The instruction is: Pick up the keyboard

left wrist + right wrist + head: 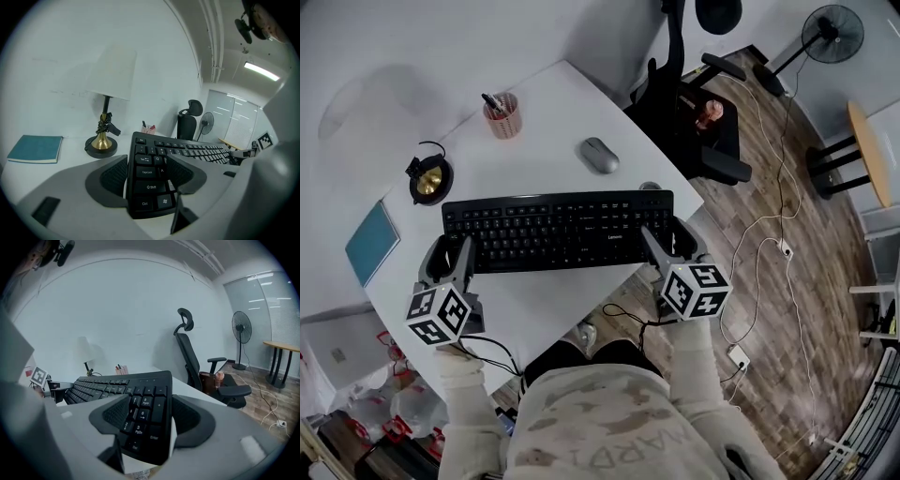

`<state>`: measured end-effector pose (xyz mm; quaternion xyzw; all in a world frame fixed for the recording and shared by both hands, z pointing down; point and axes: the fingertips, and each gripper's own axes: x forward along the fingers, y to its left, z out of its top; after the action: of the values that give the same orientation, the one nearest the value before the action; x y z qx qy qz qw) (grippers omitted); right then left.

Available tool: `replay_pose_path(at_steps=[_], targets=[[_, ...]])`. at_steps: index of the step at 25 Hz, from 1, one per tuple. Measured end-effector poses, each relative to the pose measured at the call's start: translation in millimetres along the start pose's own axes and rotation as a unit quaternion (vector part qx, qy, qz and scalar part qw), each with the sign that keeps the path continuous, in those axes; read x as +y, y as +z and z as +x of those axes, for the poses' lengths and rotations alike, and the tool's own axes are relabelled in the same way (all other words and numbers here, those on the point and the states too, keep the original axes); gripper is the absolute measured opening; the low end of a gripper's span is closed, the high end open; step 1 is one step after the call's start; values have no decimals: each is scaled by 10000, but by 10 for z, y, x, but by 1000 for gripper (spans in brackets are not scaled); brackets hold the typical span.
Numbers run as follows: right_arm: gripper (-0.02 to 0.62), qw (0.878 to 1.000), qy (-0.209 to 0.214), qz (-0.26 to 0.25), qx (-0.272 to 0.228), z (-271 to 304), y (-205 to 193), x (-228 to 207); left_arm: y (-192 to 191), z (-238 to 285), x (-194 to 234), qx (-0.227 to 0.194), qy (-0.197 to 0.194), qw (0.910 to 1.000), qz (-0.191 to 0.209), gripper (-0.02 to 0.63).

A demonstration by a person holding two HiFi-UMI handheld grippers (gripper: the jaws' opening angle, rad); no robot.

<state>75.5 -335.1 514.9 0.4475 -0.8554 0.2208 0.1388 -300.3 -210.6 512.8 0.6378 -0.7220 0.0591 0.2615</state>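
Note:
A black keyboard (558, 230) is gripped at both ends and hangs level over the front of the white desk (553, 103), its near edge out past the desk's rim. My left gripper (455, 262) is shut on the left end, its jaws across the Shift and Ctrl keys (152, 187). My right gripper (670, 246) is shut on the right end, clamping the number pad (140, 416). In the left gripper view the left gripper (147, 166) has pads above and below the board. In the right gripper view the right gripper (150, 416) does too.
On the desk stand a brass-footed lamp (428, 178), a pink pen cup (501, 114), a grey mouse (599, 155) and a teal notebook (372, 241). A black office chair (689, 112) is right of the desk. Cables (769, 244) trail over the wood floor.

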Motion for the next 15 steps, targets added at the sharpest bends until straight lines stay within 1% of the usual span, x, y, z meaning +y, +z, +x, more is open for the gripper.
replay_pose_path(at_steps=[15], targets=[[301, 9963, 108, -315, -798, -599, 513, 176, 493, -616, -321, -817, -76, 9965, 165, 261]])
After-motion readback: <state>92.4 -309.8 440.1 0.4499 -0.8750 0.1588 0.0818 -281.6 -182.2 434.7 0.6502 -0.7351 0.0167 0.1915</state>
